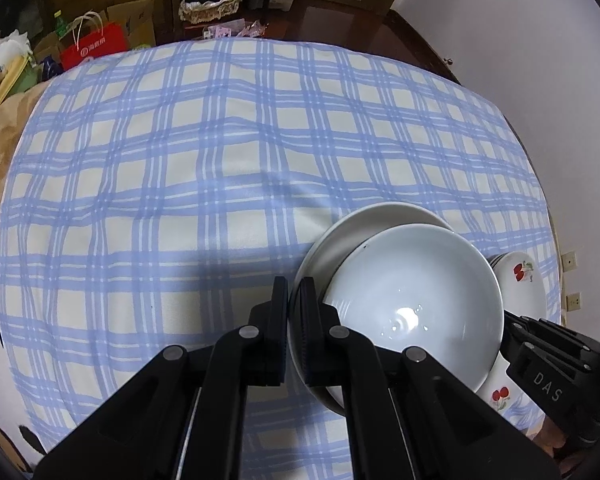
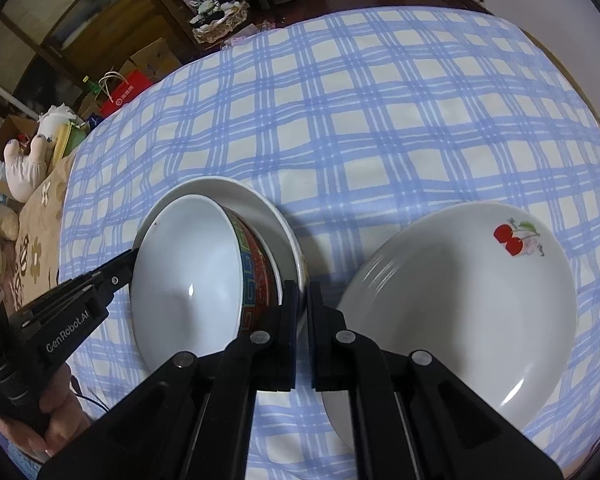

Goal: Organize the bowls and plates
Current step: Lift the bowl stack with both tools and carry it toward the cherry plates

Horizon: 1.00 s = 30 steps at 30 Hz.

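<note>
A white plate (image 1: 332, 248) (image 2: 260, 208) carries a bowl (image 1: 416, 292) (image 2: 188, 276) with a white inside and a red patterned outside. My left gripper (image 1: 294, 316) is shut on the plate's left rim. My right gripper (image 2: 303, 320) is shut on the plate's right rim. The plate and bowl appear lifted and tilted above the checked cloth. A stack of white cherry-print plates (image 2: 460, 304) (image 1: 520, 280) lies to the right, on the cloth.
The table wears a blue-and-white checked cloth (image 1: 220, 160) (image 2: 380, 100). A tan floral cover (image 2: 36, 232) lies at its left edge. Boxes, a red bag (image 1: 94, 46) and soft toys (image 2: 24, 160) stand beyond the table. A wall is at right.
</note>
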{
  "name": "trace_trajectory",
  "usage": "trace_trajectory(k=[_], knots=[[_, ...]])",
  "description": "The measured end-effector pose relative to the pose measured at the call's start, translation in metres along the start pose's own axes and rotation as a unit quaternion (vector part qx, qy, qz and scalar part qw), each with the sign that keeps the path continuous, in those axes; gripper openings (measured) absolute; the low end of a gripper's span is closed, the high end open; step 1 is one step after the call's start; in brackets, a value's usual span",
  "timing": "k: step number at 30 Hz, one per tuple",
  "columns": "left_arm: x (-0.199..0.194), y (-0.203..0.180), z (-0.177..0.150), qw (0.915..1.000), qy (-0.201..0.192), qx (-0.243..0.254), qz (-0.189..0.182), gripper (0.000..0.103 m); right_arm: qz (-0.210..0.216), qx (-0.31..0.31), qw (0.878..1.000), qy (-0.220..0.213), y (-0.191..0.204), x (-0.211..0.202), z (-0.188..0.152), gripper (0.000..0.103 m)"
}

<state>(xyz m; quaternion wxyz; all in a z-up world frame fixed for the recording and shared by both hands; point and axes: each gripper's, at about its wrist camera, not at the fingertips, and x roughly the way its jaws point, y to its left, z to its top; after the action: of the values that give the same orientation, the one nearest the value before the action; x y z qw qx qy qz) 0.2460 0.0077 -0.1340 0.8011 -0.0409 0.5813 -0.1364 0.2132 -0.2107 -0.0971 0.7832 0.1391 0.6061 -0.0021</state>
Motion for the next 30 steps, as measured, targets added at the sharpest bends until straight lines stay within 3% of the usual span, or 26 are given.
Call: trace_trajectory(k=[16, 30], knots=[[-0.027, -0.014, 0.003, 0.9992, -0.034, -0.002, -0.020, 0.003, -0.005, -0.018, 1.000, -0.025, 0.001, -0.032, 0.007, 0.006], [-0.064, -0.065, -0.018, 0.9968, -0.056, 0.041, -0.040, 0.004, -0.009, 0.009, 0.999, -0.051, -0.035, -0.083, -0.020, 0.006]])
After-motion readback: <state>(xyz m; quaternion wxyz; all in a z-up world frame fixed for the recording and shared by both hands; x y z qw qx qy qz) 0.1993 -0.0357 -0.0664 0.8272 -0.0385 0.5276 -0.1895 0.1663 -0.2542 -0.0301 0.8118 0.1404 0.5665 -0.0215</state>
